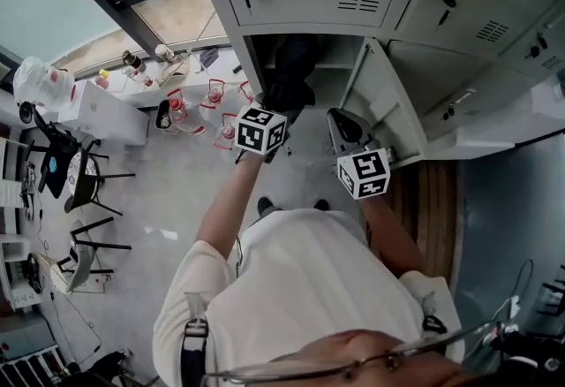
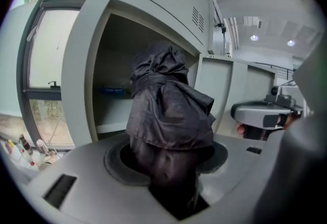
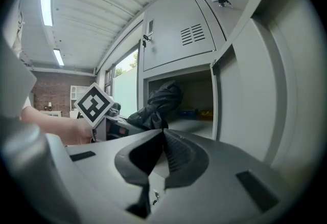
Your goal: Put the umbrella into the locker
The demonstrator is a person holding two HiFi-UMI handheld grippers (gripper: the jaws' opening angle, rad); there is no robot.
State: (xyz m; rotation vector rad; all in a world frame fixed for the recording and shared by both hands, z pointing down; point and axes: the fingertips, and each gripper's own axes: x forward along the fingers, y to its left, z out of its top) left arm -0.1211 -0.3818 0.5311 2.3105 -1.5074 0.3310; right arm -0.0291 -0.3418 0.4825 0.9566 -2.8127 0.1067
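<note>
umbrella: folded, dark cloth bunched up; held in the air with its upper end at the mouth of the open locker. Whether it has passed the front edge, cannot tell.
left tongs: clenched on the umbrella's lower end, cloth filling the slot between the jaws; aimed at the opening.
handling (judged): light; soft, slick cloth over a stiff core. Loose folds would slide or pull free, so the hold belongs low on the firm bundle, where the tongs sit, not on the floppy top.
locker inside: grey metal, floor bare near the front edge; small blue and yellow things at the back, too small to name.
door: swung open at the right of the opening, apart from the umbrella.
right tongs: jaws closed together, nothing between them; just beside the door.
step (judged): carry-in under way; release not yet done.
risk (judged): top folds snagging on the opening's upper edge.
</note>
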